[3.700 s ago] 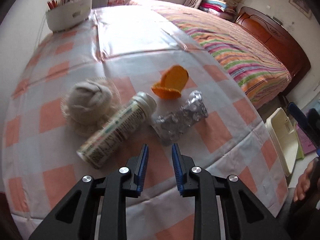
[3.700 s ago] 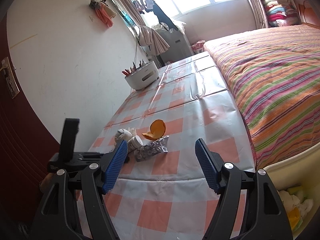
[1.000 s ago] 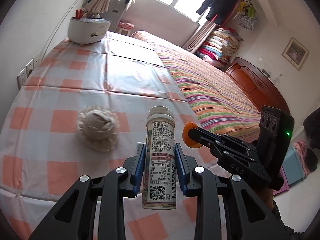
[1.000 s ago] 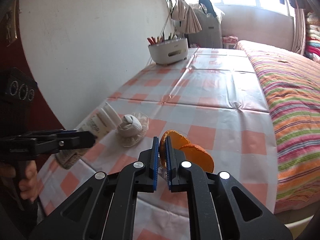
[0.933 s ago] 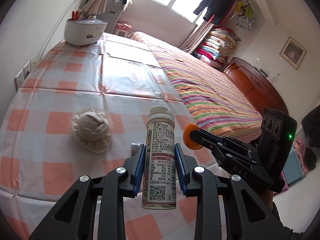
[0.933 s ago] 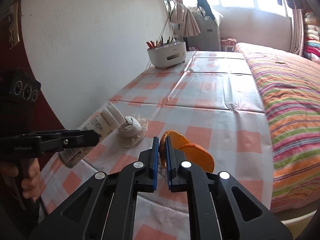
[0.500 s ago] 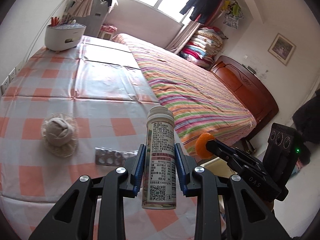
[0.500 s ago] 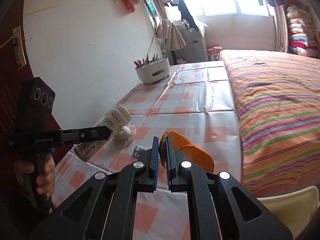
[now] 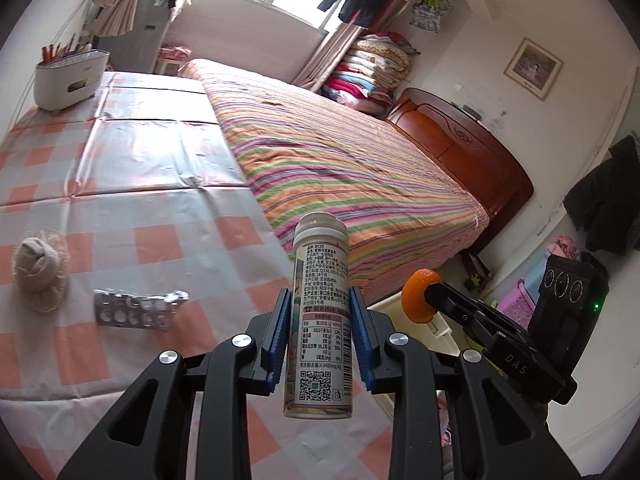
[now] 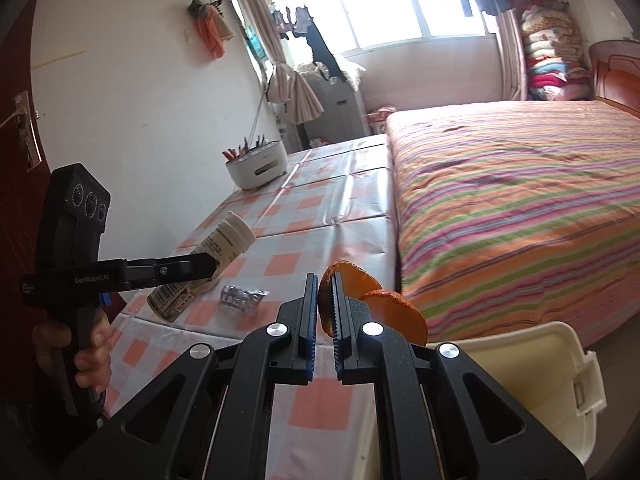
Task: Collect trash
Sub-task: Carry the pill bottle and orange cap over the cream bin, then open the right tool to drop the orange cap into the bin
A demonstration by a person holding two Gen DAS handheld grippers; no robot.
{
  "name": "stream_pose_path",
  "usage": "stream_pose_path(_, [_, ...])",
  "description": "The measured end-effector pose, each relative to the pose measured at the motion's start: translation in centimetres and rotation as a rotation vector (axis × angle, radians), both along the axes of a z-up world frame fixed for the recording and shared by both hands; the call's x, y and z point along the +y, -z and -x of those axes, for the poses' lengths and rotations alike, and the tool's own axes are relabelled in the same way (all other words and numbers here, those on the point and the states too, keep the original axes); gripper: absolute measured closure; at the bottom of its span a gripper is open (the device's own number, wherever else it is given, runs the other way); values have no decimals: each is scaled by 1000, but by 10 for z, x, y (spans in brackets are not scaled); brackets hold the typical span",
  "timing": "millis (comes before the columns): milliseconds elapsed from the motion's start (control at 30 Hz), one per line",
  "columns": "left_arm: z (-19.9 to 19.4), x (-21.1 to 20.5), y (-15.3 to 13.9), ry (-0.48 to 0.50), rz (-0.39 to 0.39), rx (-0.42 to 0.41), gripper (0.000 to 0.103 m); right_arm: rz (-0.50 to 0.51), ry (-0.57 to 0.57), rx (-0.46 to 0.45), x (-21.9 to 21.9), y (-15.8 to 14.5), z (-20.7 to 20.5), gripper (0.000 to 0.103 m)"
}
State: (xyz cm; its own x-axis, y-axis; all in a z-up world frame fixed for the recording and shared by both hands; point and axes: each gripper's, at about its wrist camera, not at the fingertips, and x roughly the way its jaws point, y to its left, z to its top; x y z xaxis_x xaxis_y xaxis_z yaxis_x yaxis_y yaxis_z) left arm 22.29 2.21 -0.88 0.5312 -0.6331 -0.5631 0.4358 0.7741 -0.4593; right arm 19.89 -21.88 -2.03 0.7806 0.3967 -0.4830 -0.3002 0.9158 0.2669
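Striped bed (image 9: 360, 168) fills frame centre-right; checked desk (image 9: 120, 184) at left. Left hand-held gripper (image 9: 320, 332) clamped on upright white bottle (image 9: 320, 320), lower centre. Right hand-held gripper (image 10: 326, 320) pinched shut on orange peel (image 10: 380, 304). Blister pack (image 9: 136, 308) and wadded tissue (image 9: 38, 266) lie on desk, lower left.

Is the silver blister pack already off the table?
No, the blister pack lies on the checked tablecloth, near the crumpled wad.
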Motion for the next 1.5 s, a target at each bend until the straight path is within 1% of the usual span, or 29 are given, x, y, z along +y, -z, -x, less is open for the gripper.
stream_pose_path(200, [7,-36,1,59,-9,0,75,-16,62,2,-33,7,16,97])
stream_pose_path(367, [15,-62,3,109,-28,-4,75,-48,118,51,-63,26,24,97])
stream_pose_path(467, [20,-75,5,130,-38,-3,75,-50,144,72,-72,35,29,97])
stream_pose_path(567, [24,-85,7,148,-47,-1,75,-61,158,89,-76,41,33,96])
stream_pose_path(700, [30,-97,11,173,-63,3,75,-86,168,103,-79,41,37,96])
stream_pose_path(833, [31,-106,16,190,-77,10,75,-153,166,137,-85,47,33,95])
stream_pose_path(933, [32,-111,19,200,-87,13,75,-232,154,163,-91,52,32,94])
stream_pose_path(1033, [33,-114,21,206,-92,18,75,-250,159,171,-95,55,29,94])
stream_pose_path(1200, [31,-122,28,211,-109,31,75,-315,158,197,-103,62,21,94])
stream_pose_path(1467, [29,-137,36,226,-133,40,75,-344,162,208,-112,70,17,93])
stream_pose_path(1500, [29,-138,36,228,-136,41,75,-348,167,210,-113,71,17,91])
